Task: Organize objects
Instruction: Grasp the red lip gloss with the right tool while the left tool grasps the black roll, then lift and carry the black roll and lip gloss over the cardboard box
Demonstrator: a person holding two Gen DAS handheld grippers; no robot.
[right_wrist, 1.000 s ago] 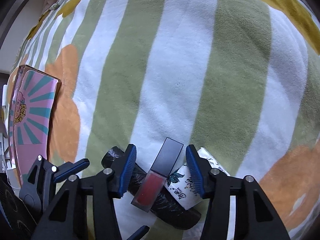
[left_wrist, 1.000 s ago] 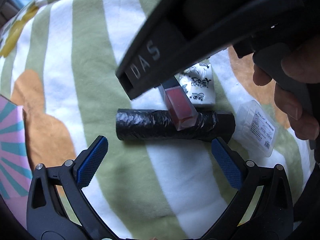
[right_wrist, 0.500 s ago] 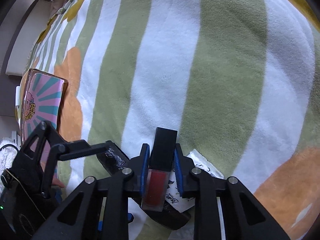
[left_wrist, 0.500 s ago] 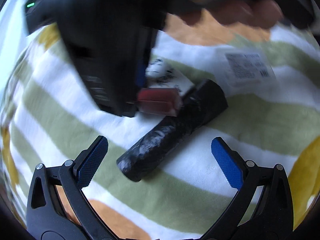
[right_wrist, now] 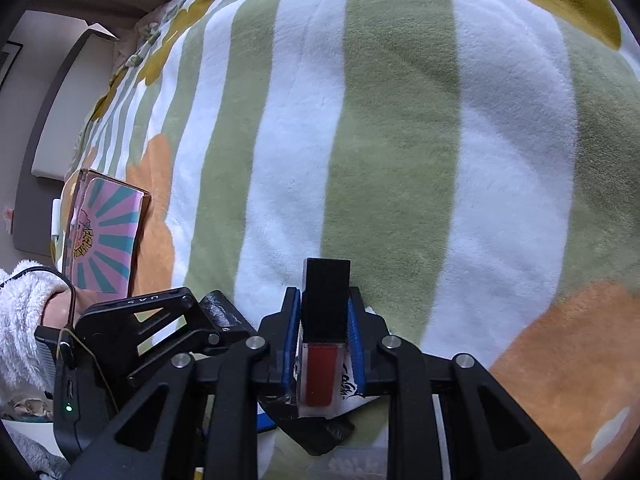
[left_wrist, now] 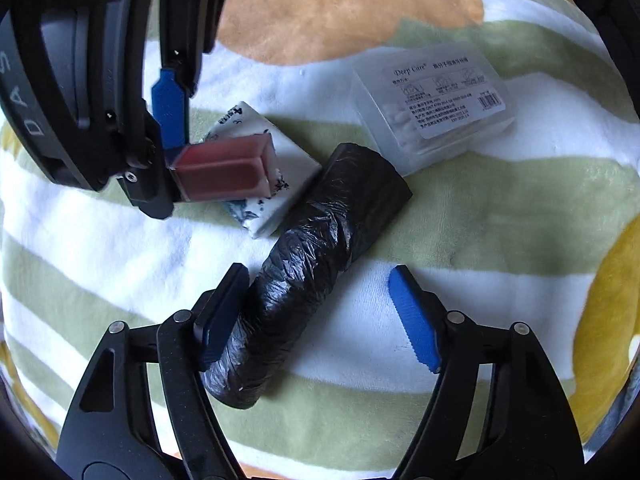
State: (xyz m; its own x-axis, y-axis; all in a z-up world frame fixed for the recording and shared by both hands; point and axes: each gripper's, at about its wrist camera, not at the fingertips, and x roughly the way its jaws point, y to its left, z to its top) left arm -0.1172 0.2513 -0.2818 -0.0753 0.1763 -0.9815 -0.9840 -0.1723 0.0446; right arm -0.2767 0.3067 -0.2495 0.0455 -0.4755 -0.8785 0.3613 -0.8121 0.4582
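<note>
My right gripper (right_wrist: 323, 320) is shut on a red lip gloss tube with a black cap (right_wrist: 325, 312) and holds it just above the striped blanket; the tube also shows in the left wrist view (left_wrist: 224, 168). My left gripper (left_wrist: 320, 312) is open, its jaws on either side of a black roll of plastic bags (left_wrist: 308, 264); the left pad touches the roll. A small white printed packet (left_wrist: 276, 200) lies under the tube, next to the roll.
A clear plastic box of cotton swabs (left_wrist: 432, 100) lies beyond the roll. A pink and teal box (right_wrist: 104, 240) stands at the left on the blanket (right_wrist: 400, 140). A sleeved hand (right_wrist: 28, 312) holds the left gripper.
My right gripper closed on the lip gloss tube and lifted it slightly. My left gripper swung round and moved in over the black roll, now straddling it.
</note>
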